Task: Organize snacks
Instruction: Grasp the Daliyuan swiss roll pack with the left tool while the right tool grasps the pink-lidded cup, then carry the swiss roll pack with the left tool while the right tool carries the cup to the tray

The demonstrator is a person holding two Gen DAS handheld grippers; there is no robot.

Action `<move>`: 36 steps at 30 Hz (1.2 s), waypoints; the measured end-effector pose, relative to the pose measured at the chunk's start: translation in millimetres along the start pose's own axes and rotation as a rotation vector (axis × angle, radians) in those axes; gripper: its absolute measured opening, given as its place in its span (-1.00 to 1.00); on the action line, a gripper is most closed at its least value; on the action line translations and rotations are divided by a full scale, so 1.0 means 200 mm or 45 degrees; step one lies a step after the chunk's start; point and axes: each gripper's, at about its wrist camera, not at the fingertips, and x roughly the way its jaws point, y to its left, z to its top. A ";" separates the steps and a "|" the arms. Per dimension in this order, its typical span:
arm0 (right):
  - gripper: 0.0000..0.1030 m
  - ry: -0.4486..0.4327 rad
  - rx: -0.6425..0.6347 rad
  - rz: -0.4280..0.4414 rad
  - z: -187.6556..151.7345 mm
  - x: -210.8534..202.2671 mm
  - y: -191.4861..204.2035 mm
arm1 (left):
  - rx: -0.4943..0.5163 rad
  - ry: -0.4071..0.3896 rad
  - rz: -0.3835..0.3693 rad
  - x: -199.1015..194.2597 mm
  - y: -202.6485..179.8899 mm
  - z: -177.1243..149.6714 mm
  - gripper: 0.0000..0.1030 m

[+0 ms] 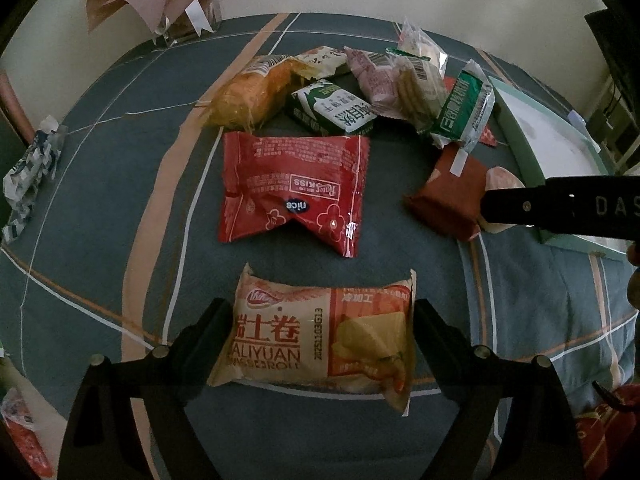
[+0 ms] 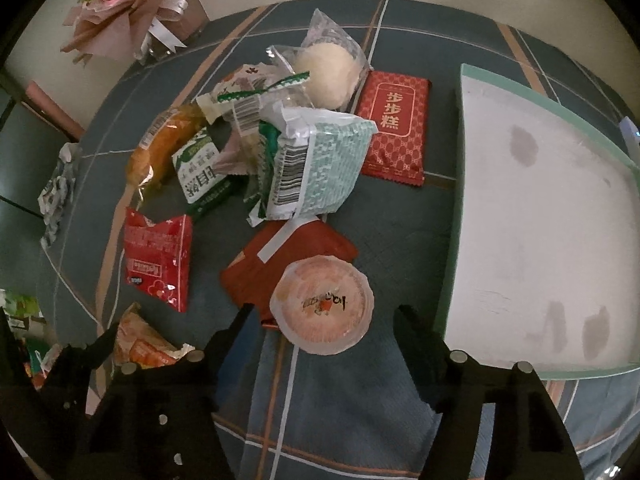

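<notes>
Straddling the swiss roll packet (image 1: 316, 344), the left gripper (image 1: 320, 332) has jaws spread, pads not clearly pressing; the slick wrapper may squirt out. Beside the tray (image 2: 452, 264), the right gripper (image 2: 324, 320) brackets the jelly cup (image 2: 322, 304), jaws apart; it could tip.

A beige Swiss-roll packet (image 1: 316, 340) lies flat just below the red Rose Kiss packet (image 1: 294, 192); the jelly cup (image 2: 322, 306) sits upright right of that red packet.
</notes>
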 end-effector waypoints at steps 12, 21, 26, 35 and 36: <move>-0.01 0.007 0.016 0.031 0.01 0.02 -0.02 | 0.001 -0.005 0.003 0.00 -0.01 0.00 0.65; -0.02 0.020 0.029 0.041 0.00 -0.01 -0.03 | 0.001 -0.023 0.010 -0.03 0.00 0.00 0.50; -0.03 0.007 0.036 0.059 0.00 -0.05 -0.04 | -0.013 -0.031 0.016 -0.08 0.01 0.01 0.48; -0.03 -0.038 0.045 0.097 -0.01 -0.17 -0.08 | -0.038 -0.051 0.022 -0.22 0.04 0.07 0.47; -0.03 -0.046 0.052 0.103 -0.01 -0.18 -0.08 | -0.039 -0.056 0.023 -0.24 0.04 0.08 0.47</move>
